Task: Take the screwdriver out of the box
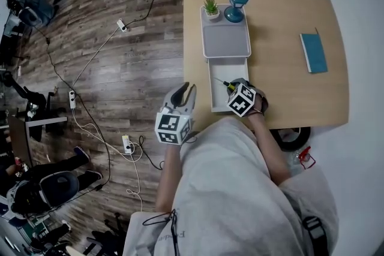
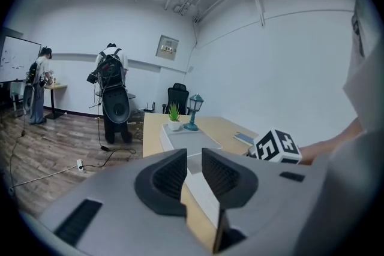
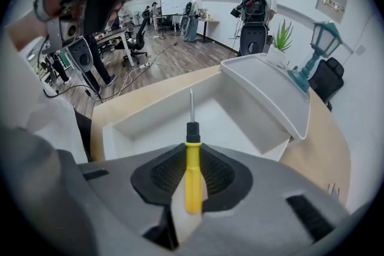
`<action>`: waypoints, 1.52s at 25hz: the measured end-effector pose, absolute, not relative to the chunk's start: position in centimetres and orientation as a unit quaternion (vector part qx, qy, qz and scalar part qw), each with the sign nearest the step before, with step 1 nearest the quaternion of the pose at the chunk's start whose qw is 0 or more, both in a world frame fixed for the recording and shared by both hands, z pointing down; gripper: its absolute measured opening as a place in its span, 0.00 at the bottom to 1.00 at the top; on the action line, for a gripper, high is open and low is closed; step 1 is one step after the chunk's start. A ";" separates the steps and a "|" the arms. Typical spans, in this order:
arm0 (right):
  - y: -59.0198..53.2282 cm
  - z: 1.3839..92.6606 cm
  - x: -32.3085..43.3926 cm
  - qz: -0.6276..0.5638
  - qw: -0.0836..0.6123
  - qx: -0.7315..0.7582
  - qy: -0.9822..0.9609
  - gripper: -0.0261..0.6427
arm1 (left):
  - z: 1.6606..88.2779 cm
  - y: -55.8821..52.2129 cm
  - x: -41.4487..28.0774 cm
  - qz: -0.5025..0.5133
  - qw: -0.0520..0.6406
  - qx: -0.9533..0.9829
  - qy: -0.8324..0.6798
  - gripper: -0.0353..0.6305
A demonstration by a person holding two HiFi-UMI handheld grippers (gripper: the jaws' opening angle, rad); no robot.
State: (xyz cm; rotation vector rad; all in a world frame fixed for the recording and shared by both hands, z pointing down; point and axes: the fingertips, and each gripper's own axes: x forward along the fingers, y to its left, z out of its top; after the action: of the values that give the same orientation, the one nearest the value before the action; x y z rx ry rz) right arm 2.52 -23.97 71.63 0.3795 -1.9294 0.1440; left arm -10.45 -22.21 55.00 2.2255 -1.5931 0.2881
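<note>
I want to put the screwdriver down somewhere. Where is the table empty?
Widest bare wood: between the grey tray and the teal book. The table's near right corner, below the book, is free too, as is the tray's middle before the plant and lamp. Crowded: the near edge, with the white box and the right gripper holding the screwdriver.

The yellow-handled screwdriver (image 3: pixel 192 165), gripped by its handle, points its shaft down over the open white box (image 3: pixel 144 114).
</note>
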 end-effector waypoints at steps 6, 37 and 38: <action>-24.4 69.5 2.2 0.067 0.506 0.187 -0.839 0.15 | 54.0 -23.0 -10.3 0.085 0.179 0.796 -0.572 0.16; -27.0 57.8 5.3 0.196 0.195 0.374 -0.885 0.15 | 51.4 -23.5 -8.2 0.073 0.178 0.827 -0.528 0.15; -27.1 57.2 5.4 0.197 0.186 0.379 -0.885 0.15 | 51.0 -23.6 -8.1 0.077 0.173 0.831 -0.523 0.15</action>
State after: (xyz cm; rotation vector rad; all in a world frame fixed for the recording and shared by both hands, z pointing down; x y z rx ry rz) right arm 5.37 -27.07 57.22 1.0669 -2.4923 0.5562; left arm -8.11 -23.56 51.02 2.3561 -1.4842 0.2175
